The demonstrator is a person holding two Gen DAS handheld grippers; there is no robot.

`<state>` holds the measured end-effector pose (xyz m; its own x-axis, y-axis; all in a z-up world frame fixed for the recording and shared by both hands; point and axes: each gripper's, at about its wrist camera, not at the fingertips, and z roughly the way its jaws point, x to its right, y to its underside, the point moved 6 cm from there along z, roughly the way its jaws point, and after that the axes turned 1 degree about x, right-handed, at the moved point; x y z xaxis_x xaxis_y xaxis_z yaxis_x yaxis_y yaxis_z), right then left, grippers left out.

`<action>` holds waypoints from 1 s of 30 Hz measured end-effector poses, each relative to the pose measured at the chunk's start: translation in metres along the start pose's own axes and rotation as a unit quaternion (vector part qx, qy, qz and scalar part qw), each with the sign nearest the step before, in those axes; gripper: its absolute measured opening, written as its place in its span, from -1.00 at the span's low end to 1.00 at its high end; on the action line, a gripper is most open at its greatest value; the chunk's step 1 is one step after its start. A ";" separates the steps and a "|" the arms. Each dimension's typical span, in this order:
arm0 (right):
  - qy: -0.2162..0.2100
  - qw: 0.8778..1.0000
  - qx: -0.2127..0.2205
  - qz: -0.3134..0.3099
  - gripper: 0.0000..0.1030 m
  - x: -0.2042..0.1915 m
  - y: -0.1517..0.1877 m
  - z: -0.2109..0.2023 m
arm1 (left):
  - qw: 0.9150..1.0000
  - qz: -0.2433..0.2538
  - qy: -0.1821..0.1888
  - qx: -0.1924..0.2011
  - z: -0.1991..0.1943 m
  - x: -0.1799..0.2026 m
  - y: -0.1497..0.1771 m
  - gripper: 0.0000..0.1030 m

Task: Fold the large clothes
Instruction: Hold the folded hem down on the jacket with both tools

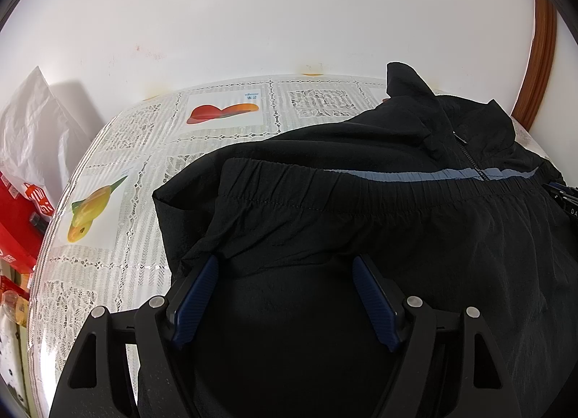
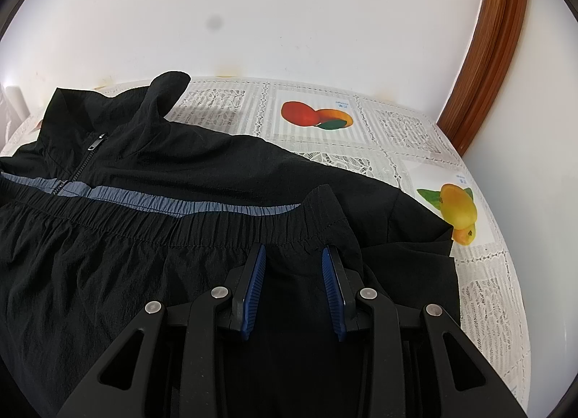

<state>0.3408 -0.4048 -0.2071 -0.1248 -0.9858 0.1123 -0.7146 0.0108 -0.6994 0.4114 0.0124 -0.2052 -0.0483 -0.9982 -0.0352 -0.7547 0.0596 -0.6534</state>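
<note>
A black zip jacket (image 1: 379, 208) with a grey-blue chest stripe (image 1: 433, 176) lies on the table, its elastic hem folded up to the stripe. It also shows in the right wrist view (image 2: 151, 237), collar and zipper (image 2: 92, 142) at the far side. My left gripper (image 1: 285, 262) is open, its blue pads (image 1: 197, 295) spread over the fabric near the fold's left corner. My right gripper (image 2: 294, 252) is open, its fingers (image 2: 253, 284) on the fabric just below the hem near the fold's right corner. Neither holds cloth.
The table has a white lace cloth (image 1: 119, 223) with fruit prints (image 2: 314, 113). A white wall stands right behind it. Red boxes (image 1: 18, 230) and a white bag (image 1: 32, 129) sit off the left edge. A brown wooden frame (image 2: 484, 57) is at the right.
</note>
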 end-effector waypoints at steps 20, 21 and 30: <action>-0.008 1.000 0.001 0.006 -0.37 0.002 0.000 0.000 | 1.000 -0.001 0.001 0.000 0.000 0.000 0.001 0.47; -0.008 1.000 0.001 0.006 -0.37 0.002 0.000 0.000 | 1.000 -0.001 0.001 0.000 0.000 0.001 0.001 0.47; -0.008 1.000 0.003 0.007 -0.37 0.001 0.001 0.000 | 1.000 0.002 -0.002 0.000 -0.001 0.002 0.001 0.48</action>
<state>0.3406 -0.4062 -0.2075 -0.1246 -0.9881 0.0907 -0.7085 0.0246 -0.7052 0.4100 0.0104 -0.2052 -0.0486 -0.9980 -0.0407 -0.7540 0.0634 -0.6538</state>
